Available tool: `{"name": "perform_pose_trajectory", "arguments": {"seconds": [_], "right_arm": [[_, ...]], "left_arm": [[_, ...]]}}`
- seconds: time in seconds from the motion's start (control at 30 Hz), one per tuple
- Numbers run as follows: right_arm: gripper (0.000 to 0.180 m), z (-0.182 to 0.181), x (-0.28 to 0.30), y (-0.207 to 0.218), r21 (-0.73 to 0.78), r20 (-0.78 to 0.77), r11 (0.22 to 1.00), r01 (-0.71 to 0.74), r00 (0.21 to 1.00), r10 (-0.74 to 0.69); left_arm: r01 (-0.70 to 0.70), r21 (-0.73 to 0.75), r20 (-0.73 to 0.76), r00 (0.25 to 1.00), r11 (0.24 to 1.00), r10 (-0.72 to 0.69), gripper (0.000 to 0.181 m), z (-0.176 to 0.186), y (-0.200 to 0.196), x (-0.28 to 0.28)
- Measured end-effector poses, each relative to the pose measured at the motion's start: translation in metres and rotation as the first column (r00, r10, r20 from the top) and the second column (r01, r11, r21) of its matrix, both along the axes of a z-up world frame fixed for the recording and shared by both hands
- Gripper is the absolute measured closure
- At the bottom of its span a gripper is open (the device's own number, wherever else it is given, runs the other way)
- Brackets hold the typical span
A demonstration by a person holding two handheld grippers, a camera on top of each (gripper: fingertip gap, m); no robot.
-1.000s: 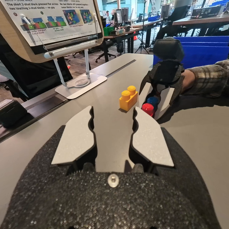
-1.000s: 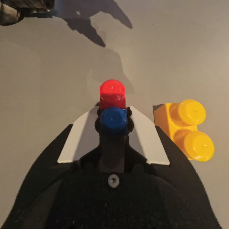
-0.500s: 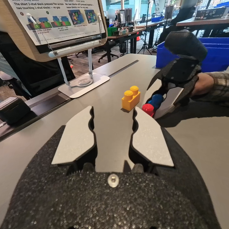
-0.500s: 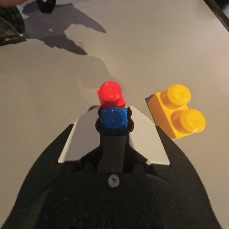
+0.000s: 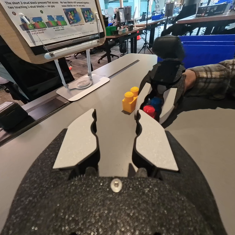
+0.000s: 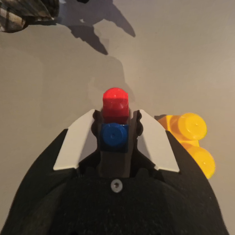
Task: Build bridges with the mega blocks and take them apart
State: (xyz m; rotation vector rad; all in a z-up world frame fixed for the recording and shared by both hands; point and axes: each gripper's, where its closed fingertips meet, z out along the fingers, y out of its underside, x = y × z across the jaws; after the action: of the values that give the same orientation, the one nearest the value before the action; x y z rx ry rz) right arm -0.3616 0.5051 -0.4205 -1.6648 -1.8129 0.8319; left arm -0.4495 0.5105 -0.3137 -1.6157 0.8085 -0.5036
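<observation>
Two piers, red block (image 6: 115, 105) and blue block (image 6: 113, 136), touching for the yellow block (image 6: 188, 138); right gripper (image 6: 116, 113) jaws spreading off them, left gripper (image 5: 115, 113) idling, jaws apart.

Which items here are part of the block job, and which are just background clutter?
Job: blue block, red block, yellow two-stud block, right gripper, left gripper.
Clutter: instruction board on stand, blue bins, black box.

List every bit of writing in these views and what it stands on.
Instruction sheet on the wooden stand: printed headings and captions, legible, but I do not quote writing.
Black box on the far desk: lettering too small to read.
Right wrist view: no writing.
</observation>
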Motion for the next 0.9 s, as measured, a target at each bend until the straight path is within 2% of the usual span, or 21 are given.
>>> {"name": "perform_pose_trajectory", "arguments": {"seconds": [0.03,0.1,0.13,0.43,0.8,0.9], "right_arm": [[0.121,-0.002,0.000,0.000,-0.001,0.014,1.000,-0.010,1.000,0.010],[0.137,-0.005,-0.001,-0.002,-0.014,0.034,0.999,-0.032,0.999,0.033],[0.138,-0.004,-0.002,-0.003,-0.017,0.030,0.999,-0.036,0.999,0.037],[0.139,-0.004,-0.004,-0.010,0.010,0.032,0.997,0.072,0.997,-0.072],[0.140,-0.005,0.000,-0.006,-0.018,0.045,0.924,0.383,0.923,-0.382],[0.138,-0.005,-0.001,-0.007,-0.021,0.034,0.918,0.397,0.918,-0.396]], "left_arm": [[0.004,-0.001,-0.001,1.000,1.000,-0.004,0.121,0.000,0.000,0.001],[0.008,-0.002,-0.007,1.000,1.000,-0.008,0.121,-0.001,-0.001,0.002],[0.009,-0.001,-0.012,1.000,1.000,-0.009,0.121,-0.002,-0.001,0.003],[0.005,0.003,-0.009,1.000,1.000,-0.005,0.121,0.000,-0.001,0.002],[0.011,0.001,-0.009,1.000,1.000,-0.011,0.121,-0.001,-0.002,0.003],[0.014,0.004,-0.007,1.000,1.000,-0.014,0.121,0.000,-0.002,0.004]]}}
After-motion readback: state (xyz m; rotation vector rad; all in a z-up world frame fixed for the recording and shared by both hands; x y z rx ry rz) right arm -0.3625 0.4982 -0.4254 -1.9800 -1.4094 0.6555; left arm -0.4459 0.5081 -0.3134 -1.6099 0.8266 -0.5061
